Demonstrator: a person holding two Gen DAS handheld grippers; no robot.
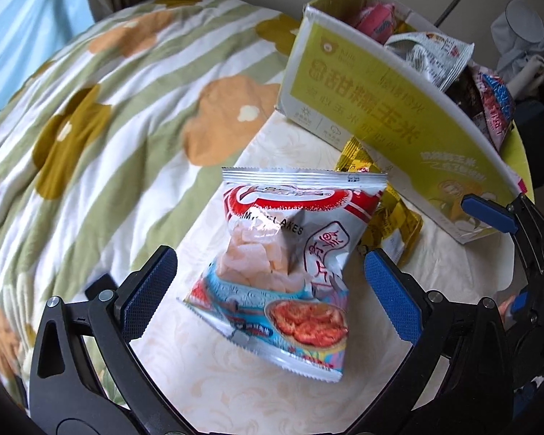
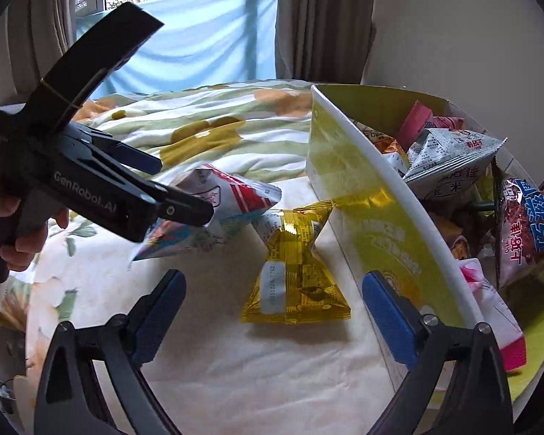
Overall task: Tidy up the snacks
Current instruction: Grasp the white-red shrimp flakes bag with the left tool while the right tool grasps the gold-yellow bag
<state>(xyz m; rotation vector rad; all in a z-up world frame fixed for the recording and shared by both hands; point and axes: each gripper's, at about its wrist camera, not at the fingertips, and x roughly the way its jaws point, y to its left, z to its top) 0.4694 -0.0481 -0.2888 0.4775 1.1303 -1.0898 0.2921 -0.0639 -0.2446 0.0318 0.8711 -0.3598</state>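
Wide apart, the left claw [image 1: 270, 284] straddles a red-and-white plastic shrimp-flake bag [image 1: 283, 264] on the cream desk [image 1: 214, 373]; the right claw [image 2: 273, 313], equally spread, frames a yellow foil packet [image 2: 295, 282], apparently without contact.

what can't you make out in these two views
- Box contents: lower packets hidden by its wall and the top packets, both views.
- Gold packet: mostly behind the shrimp bag, left view.
- Shrimp bag: blurred, partly behind the left tongs, right view.
- Right tongs: cut off by the edge, left view.
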